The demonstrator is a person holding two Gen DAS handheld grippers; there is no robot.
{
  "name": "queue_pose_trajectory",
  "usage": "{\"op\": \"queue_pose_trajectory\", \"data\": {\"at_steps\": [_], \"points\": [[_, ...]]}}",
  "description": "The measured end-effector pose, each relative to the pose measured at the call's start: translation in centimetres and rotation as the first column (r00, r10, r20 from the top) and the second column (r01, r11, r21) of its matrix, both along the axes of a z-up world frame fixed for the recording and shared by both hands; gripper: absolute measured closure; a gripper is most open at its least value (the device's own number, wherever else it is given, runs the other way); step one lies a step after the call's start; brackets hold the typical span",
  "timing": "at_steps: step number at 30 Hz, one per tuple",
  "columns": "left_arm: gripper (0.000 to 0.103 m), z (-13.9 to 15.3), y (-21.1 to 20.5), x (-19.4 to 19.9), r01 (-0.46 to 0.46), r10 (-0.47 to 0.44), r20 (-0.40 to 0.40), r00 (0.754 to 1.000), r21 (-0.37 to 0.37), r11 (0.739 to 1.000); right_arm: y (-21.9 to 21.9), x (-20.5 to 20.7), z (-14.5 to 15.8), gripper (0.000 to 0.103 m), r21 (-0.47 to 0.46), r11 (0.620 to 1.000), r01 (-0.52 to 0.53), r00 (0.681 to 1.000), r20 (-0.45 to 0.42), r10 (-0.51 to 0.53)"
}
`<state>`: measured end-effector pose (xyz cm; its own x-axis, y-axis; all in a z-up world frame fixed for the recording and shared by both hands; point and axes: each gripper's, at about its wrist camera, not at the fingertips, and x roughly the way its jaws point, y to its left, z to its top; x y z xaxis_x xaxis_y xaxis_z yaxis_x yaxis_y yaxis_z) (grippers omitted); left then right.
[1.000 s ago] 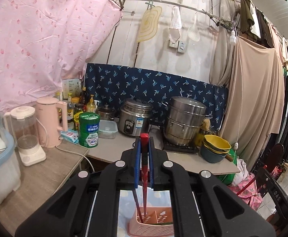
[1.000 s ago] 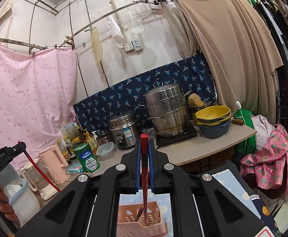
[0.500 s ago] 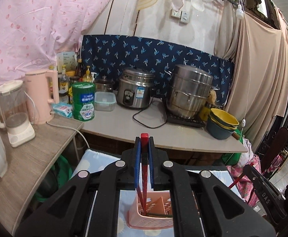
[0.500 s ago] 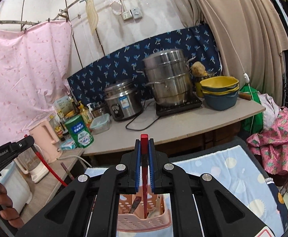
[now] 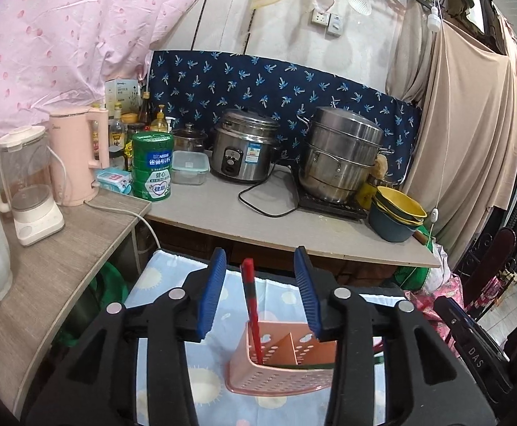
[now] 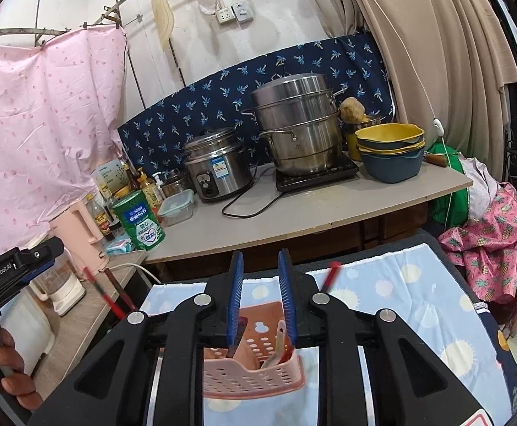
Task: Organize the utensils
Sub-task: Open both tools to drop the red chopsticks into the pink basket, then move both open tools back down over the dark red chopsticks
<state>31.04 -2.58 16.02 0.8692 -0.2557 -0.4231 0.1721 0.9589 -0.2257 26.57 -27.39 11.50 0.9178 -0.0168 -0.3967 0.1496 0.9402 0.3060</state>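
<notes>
So, hard to see much past my own black arms: both views have the pink basket (image 5: 287, 372) half hidden behind them, and from the right side I can't really make out what's stuffed in its compartments besides a pale handle and something dark. My left gripper (image 5: 260, 296) has its jaws opening, blue pads clear of the red chopstick (image 5: 249, 305), which stands between them without touching either, its lower end down in the basket's left compartment. My right gripper (image 6: 261, 296) is opening too, with nothing pinched; a blurred red stick (image 6: 330, 277) shows off to its right, over the blue sun-print cloth (image 6: 400, 294), and I can't tell where its lower end goes. A second ago both pairs of jaws were clamped tight on a red chopstick each, held higher above the basket; now both are down close to it and have let go. In the right view, the other gripper's handle and my left hand (image 6: 8, 365) are cut off at the left edge. Around: the counter (image 5: 258, 220) behind with a rice cooker (image 5: 244, 152), big steel steamer pot (image 5: 343, 156), green tin (image 5: 152, 167), pink kettle (image 5: 77, 158) and stacked bowls (image 5: 397, 214), all well apart from the basket.
</notes>
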Motion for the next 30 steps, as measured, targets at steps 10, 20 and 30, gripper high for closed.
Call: {"op": "queue_pose_trajectory", "data": {"at_steps": [10, 20, 30], "points": [[0.049, -1.1, 1.0, -4.5, 0.040, -0.039, -0.078, 0.996, 0.002, 0.999, 0.8, -5.5, 0.2, 0.072, 0.038, 0.999, -0.032, 0.999, -0.007, 0.032], [0.042, -7.8, 2.1, -11.8, 0.095, -0.085, -0.253, 0.964, 0.029, 0.995, 3.0, -13.7, -5.7, 0.072, 0.120, 0.989, -0.088, 0.981, -0.160, 0.107], [0.042, -16.4, 2.6, -18.2, 0.137, -0.107, -0.431, 0.896, 0.040, 0.990, 6.3, -21.8, -13.6, 0.072, 0.058, 0.989, -0.135, 0.918, -0.369, 0.147]]}}
